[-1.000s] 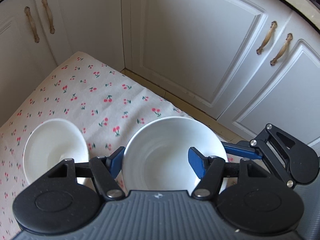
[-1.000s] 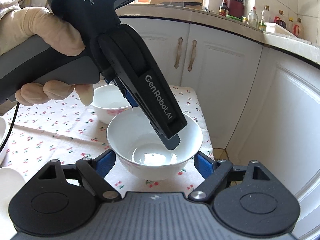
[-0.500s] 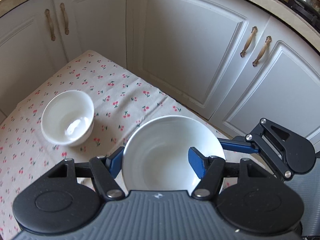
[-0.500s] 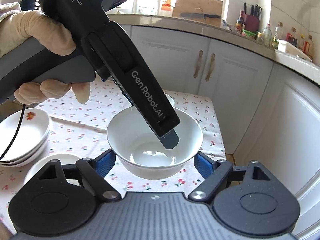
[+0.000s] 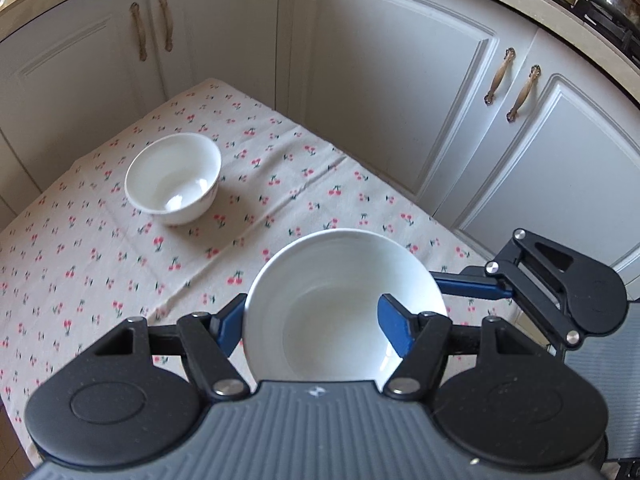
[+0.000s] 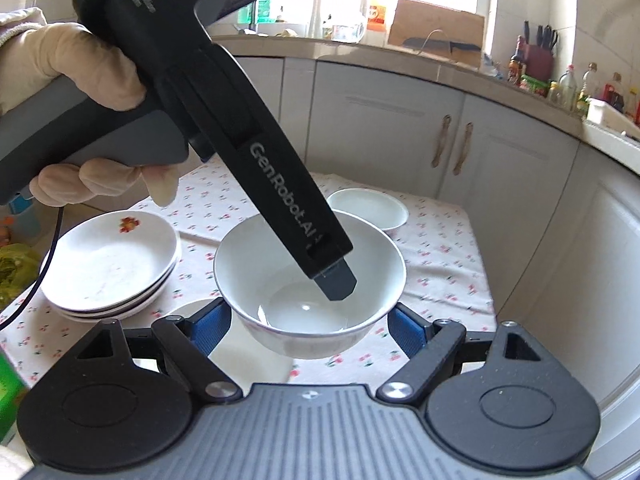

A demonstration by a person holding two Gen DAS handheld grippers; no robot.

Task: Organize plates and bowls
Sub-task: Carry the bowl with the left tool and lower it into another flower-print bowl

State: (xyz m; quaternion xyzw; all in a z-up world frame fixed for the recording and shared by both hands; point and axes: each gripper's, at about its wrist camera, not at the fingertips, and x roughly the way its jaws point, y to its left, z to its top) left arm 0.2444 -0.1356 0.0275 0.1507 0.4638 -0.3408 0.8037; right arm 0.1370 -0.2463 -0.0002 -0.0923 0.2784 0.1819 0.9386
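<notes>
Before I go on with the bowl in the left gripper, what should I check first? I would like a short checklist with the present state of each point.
1. Left gripper grips the held bowl, jaws across the rim, one inside and one outside: ok.
2. Held bowl hangs clear above the tablecloth: ok.
3. Right gripper is free, jaws open on either side of the held bowl: ok.
4. Second bowl stands upright and empty, ready for stacking: ok.
5. Plates are stacked apart from both bowls: ok.
6. Grip is firm enough for carrying: cannot tell.
</notes>
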